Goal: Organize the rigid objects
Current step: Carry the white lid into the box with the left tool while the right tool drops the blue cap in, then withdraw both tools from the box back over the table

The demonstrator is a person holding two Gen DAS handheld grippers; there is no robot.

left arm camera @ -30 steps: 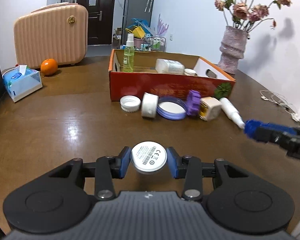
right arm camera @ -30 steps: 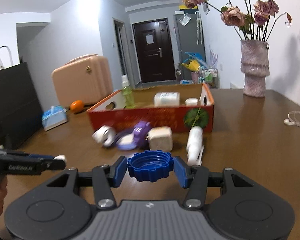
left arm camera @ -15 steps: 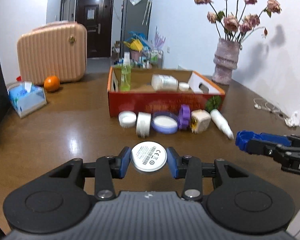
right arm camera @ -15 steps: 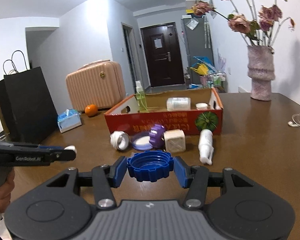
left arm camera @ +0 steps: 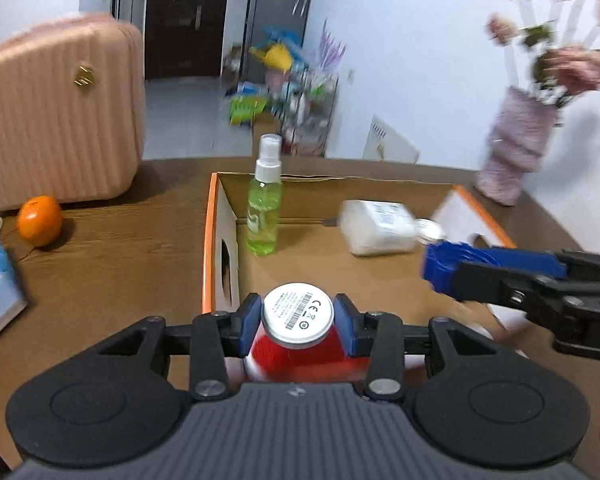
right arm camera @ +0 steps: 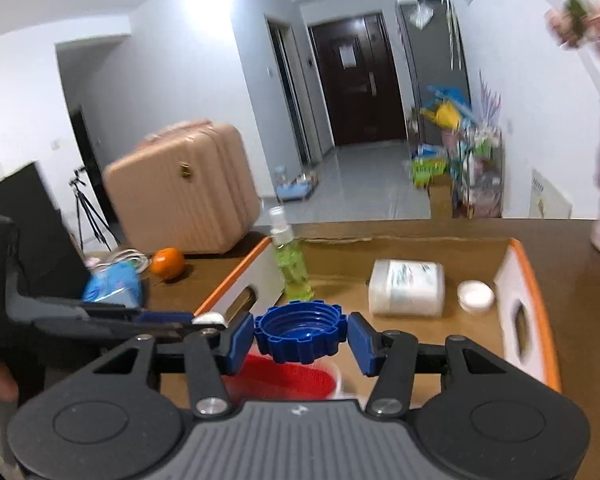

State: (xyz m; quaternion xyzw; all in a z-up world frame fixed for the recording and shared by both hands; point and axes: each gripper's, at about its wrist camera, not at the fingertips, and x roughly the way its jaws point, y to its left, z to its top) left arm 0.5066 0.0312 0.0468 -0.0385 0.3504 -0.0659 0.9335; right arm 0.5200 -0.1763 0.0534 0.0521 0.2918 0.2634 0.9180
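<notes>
Your left gripper (left arm camera: 298, 318) points forward and level, its blue pads (left arm camera: 249, 323) pressed against a round white disc (left arm camera: 297, 311). Your right gripper (right arm camera: 300, 338) sits just beside it, jaws clamped on a blue ribbed cap (right arm camera: 299, 332).

We read a CE mark and a barcode on the white disc (left arm camera: 297, 311); its other print is illegible.

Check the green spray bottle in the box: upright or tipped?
Upright: the green spray bottle stands on its base in the cardboard box, white nozzle on top.
</notes>
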